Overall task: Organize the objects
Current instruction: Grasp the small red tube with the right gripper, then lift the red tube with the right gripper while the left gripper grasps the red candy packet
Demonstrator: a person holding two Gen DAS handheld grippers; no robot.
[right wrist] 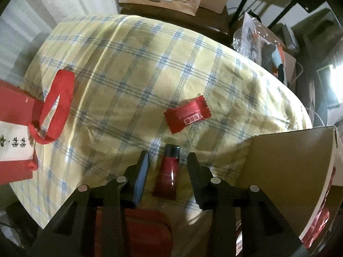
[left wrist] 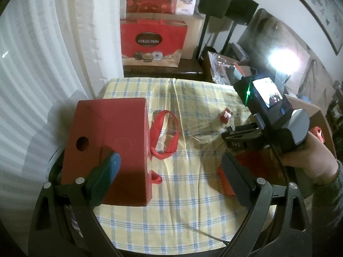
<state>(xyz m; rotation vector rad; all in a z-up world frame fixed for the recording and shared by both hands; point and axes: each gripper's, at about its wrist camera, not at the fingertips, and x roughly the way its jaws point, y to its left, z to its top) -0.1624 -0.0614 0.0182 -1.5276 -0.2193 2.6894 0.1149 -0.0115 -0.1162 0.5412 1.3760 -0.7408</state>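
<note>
From the left wrist camera, the left gripper (left wrist: 169, 177) hangs low over the checked tablecloth (left wrist: 193, 98) with its jaws spread wide and nothing between them. Its left finger (left wrist: 105, 177) overlaps the near face of the red gift bag (left wrist: 111, 145), which lies on its side with its red ribbon handles (left wrist: 165, 135) trailing toward the middle of the table; whether finger and bag touch I cannot tell. Farther off and to the right lies a small red sachet (left wrist: 226, 116), and beyond the right finger the right gripper (left wrist: 233, 138), held in the person's right hand (left wrist: 310, 156), points down at the cloth. From the right wrist camera, the right gripper (right wrist: 168, 167) also stands apart, gripping nothing, and a small dark-red tube (right wrist: 168, 171) lies on the cloth directly between its two fingers. The tube's long axis runs straight away from the camera, parallel to the fingers, with the black cap at the far end and the flat crimped end nearest. So the jaws straddle its narrow width, and closing them looks like the likely next move. The sachet (right wrist: 187, 113) lies just past the tube's cap, tilted, well clear of the fingers. An open cardboard box (right wrist: 289, 160) stands close on the right and the gift bag (right wrist: 15, 132) lies far to the left. The right gripper is plainly the nearer one to the tube.
</note>
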